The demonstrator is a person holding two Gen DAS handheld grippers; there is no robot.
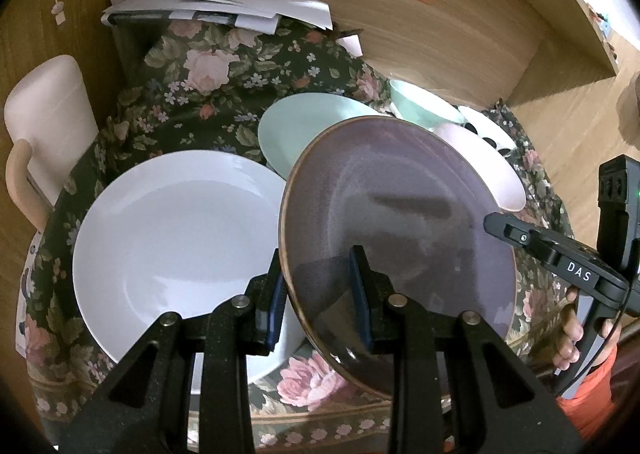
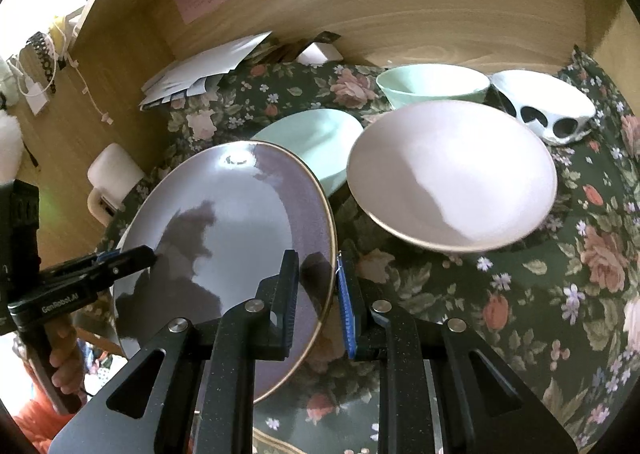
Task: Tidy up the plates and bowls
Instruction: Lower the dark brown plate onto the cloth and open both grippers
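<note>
Both grippers clamp one purple plate [image 1: 400, 221] by opposite rim sections, and it is carried tilted above the floral tablecloth [image 2: 520, 294]. Left gripper [image 1: 318, 290]: jaws narrow, one pad on each face of the rim nearest its camera. Right gripper [image 2: 318, 306]: jaws closed down on the gold-edged rim at the plate's other side, pads pressing both faces.

Left to right in the left wrist view: a pale chair back [image 1: 48, 113] beside the table; a white plate [image 1: 176, 238] lying flat, its right edge passing under the raised purple plate; a mint plate [image 1: 304, 133] behind; a pink bowl [image 1: 496, 173] partly hidden by the purple plate; a mint bowl [image 1: 420, 101] and a black-spotted white bowl [image 1: 488, 133] at the back near the wooden wall. A pile of papers [image 1: 216, 9] sits at the far left corner.

Assessment: the plate appears to be in transit toward a stack, probably the white plate.

Risks:
- Two-point edge grip on a glazed rim. If the hands drift apart or twist unequally, one pad could slide off and the plate swing or fall.
- The lower edge hangs close over the white plate; lowering at this tilt could chip either rim.
- The pink bowl is near the far edge and could be knocked.
</note>
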